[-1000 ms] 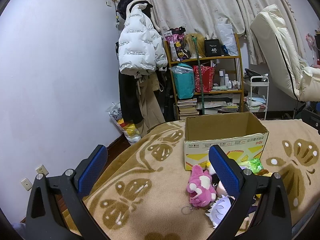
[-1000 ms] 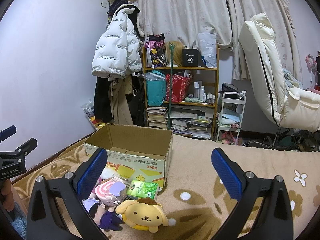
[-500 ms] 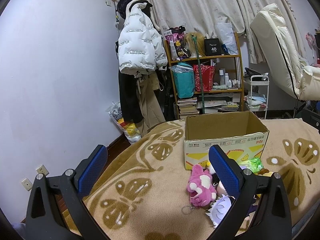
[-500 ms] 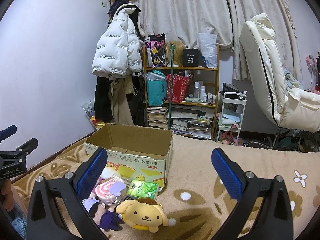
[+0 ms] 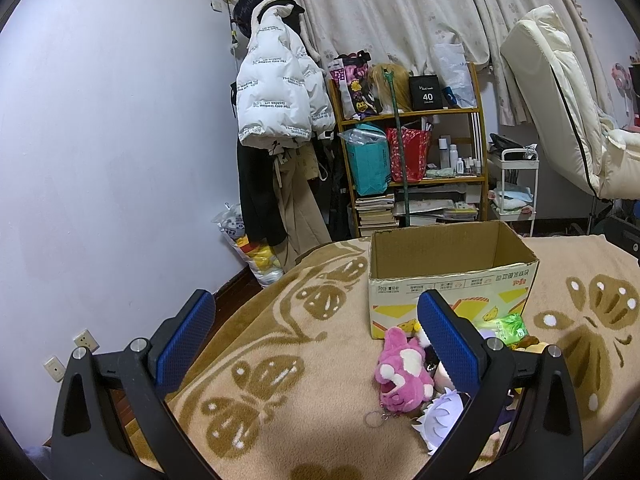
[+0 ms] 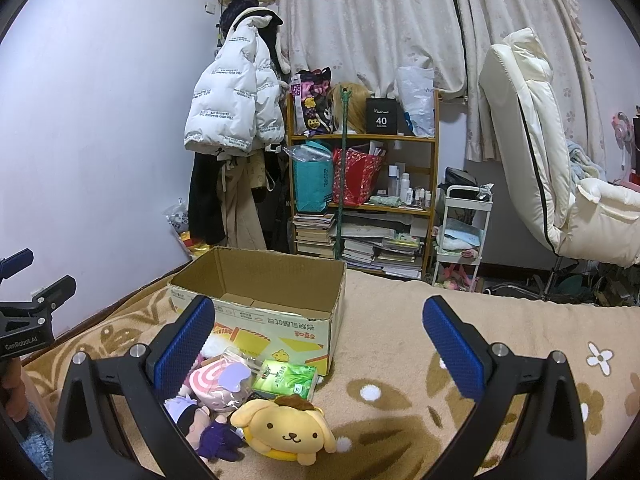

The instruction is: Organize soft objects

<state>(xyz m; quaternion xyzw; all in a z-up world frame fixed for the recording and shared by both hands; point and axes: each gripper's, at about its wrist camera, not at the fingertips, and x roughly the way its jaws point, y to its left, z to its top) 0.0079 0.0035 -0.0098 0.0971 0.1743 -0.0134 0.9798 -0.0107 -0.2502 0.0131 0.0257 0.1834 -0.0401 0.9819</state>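
Cardboard, plain and open-topped, forms the box (image 6: 264,300) that stands on the tan butterfly-patterned blanket (image 5: 288,356), and as far as its visible floor shows, nothing soft lies in it yet. Against the views from a second ago almost nothing has changed: both grippers hang where they were and the toys lie just as they did, so the sorting appears not to have begun.

The left gripper (image 5: 316,336) has its fingers spread wide and empty. The pink plush (image 5: 402,376) lies on the blanket just inside the right-hand blue finger (image 5: 446,340), low in that view, with a white-haired doll (image 5: 440,420) below it, partly hidden by the finger.

The right gripper (image 6: 320,344) is likewise wide and holds nothing. The yellow dog plush (image 6: 286,430) lies low between its fingers, toward the left one. Behind it, touching or nearly so, sit a green tissue pack (image 6: 290,376) and a pink swirl toy in clear wrap (image 6: 218,384), both just before the box's front wall. A dark-haired doll (image 6: 212,430) lies beside the dog plush, partly behind the left finger.
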